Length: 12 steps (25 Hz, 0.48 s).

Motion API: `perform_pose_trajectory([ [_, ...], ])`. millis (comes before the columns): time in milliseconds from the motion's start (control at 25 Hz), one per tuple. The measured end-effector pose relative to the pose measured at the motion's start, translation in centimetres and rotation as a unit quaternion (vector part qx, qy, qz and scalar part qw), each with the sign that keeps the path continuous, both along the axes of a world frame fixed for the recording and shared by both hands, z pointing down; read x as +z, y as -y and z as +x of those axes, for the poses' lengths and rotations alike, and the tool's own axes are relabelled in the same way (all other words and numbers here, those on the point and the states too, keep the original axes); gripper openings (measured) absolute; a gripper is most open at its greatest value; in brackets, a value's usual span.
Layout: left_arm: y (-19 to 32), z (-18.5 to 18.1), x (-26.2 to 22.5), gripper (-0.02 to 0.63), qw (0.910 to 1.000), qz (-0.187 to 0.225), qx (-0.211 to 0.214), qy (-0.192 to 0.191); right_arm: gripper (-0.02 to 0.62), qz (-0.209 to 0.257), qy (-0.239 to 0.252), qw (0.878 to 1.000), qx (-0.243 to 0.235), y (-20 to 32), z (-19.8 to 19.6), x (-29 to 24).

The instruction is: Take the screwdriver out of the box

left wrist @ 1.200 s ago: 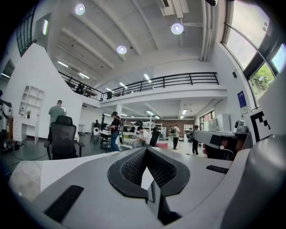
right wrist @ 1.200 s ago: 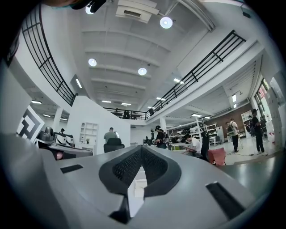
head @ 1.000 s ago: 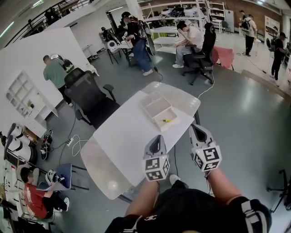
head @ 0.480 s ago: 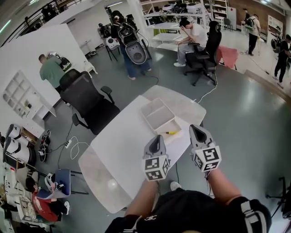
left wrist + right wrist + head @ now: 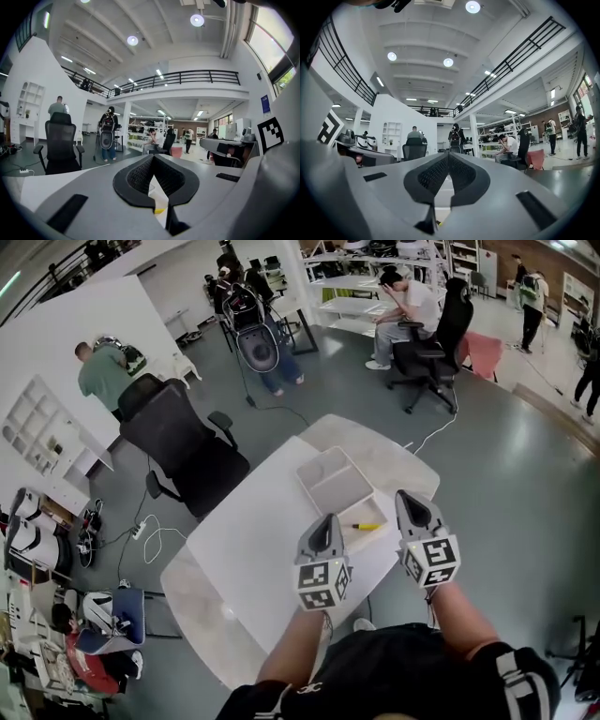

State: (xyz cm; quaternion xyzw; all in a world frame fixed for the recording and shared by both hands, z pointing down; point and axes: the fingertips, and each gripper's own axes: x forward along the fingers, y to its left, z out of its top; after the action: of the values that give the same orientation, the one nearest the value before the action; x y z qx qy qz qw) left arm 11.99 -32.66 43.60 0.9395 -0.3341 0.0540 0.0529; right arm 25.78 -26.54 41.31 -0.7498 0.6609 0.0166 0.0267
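Observation:
A shallow white box (image 5: 333,486) with two compartments lies on the white table (image 5: 248,535), toward its right end. The small yellow-handled screwdriver (image 5: 367,526) lies in the near compartment; the far one is bare. My left gripper (image 5: 328,519) hovers just left of the screwdriver, at the box's near corner, jaws shut on nothing. My right gripper (image 5: 409,495) is held just right of the box, also shut and empty. In the left gripper view the left gripper (image 5: 153,158) shows a strip of the box and a yellow bit (image 5: 159,211) below its closed tips. The right gripper (image 5: 448,153) looks level across the room.
A black office chair (image 5: 183,442) stands beyond the table's left side, with a white cable (image 5: 155,535) on the floor near it. A second black chair with a seated person (image 5: 417,320) is far back. The table's round ends (image 5: 202,601) are glassy.
The view has moved closer to the table, so the box and screwdriver now lie right between the gripper tips. Both grippers stay shut. A person with a backpack has walked farther away at the back.

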Motion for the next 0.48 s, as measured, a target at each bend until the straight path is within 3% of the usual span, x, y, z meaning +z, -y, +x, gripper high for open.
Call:
perform_pose_trajectory([
  [480,3.5,-3.0,1.7,0.014,0.9984,-0.023,-0.051,0.003,0.012,-0.041,-0.035,0.997,-0.056,5.5,-0.8,1.8],
])
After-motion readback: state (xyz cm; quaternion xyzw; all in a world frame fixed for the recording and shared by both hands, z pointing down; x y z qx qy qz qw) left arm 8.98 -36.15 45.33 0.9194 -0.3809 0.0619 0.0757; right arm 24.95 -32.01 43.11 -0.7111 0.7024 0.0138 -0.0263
